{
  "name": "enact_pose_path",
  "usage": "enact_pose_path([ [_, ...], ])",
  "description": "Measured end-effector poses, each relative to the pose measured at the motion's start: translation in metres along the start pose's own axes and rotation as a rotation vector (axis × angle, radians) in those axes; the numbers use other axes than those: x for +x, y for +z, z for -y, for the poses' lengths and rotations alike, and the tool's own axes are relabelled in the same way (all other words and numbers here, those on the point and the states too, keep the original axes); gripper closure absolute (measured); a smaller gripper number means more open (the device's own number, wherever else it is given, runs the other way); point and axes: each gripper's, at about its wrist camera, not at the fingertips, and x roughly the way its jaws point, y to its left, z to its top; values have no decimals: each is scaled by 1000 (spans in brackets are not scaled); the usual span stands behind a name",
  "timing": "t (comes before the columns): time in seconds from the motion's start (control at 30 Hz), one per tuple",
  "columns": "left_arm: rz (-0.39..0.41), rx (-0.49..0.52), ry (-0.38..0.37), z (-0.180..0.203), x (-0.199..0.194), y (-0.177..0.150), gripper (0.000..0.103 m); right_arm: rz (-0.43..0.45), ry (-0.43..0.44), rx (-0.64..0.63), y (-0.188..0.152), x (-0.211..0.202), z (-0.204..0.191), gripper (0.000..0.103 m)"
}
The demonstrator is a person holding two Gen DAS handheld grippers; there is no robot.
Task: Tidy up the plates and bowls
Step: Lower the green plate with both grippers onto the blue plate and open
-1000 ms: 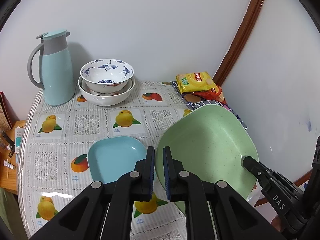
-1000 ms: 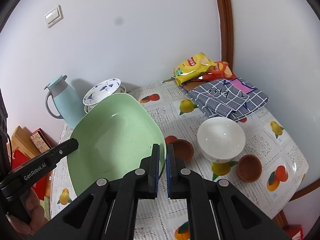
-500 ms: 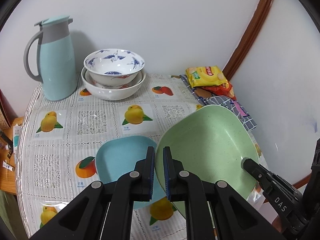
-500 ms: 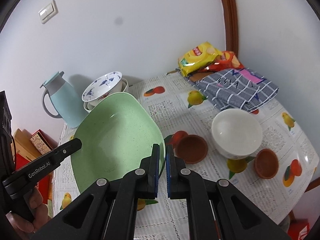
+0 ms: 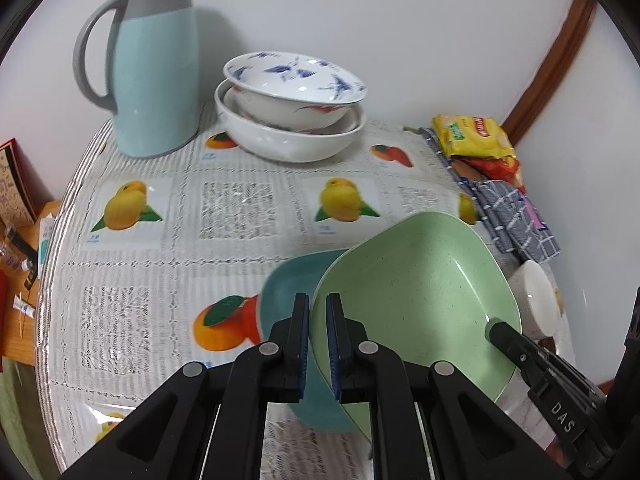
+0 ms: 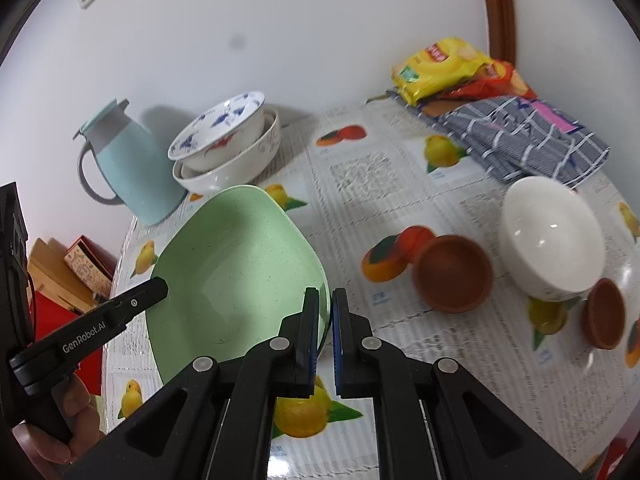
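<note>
Both claws, left (image 5: 318, 316) and right (image 6: 325, 312), clamp the green plate (image 5: 416, 300) above the blue plate (image 5: 288, 300); white bowl (image 6: 552, 236) and brown saucers (image 6: 452, 272) remain unsorted.

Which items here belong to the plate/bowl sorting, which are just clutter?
Job items:
green plate, clamped by both tongs
blue plate
stacked bowls
white bowl
two brown dishes

Lying about:
jug
snack packets
checked cloth
</note>
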Motion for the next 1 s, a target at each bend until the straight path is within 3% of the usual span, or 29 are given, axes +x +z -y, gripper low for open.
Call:
enact_pose_path([
  [0.53, -29, -39, 44, -24, 38, 7, 94, -102, 10, -33, -15, 52, -12, 95],
  [0.83, -33, -26, 59, -24, 40, 8, 93, -124, -44, -164, -21, 57, -25, 87],
  [0.93, -41, -24, 63, -23, 39, 7, 84, -130, -74, -204, -24, 55, -27, 76],
  [1.0, -37, -19, 68, -21, 36, 5, 77, -128, -97, -231, -26, 51, -27, 61],
])
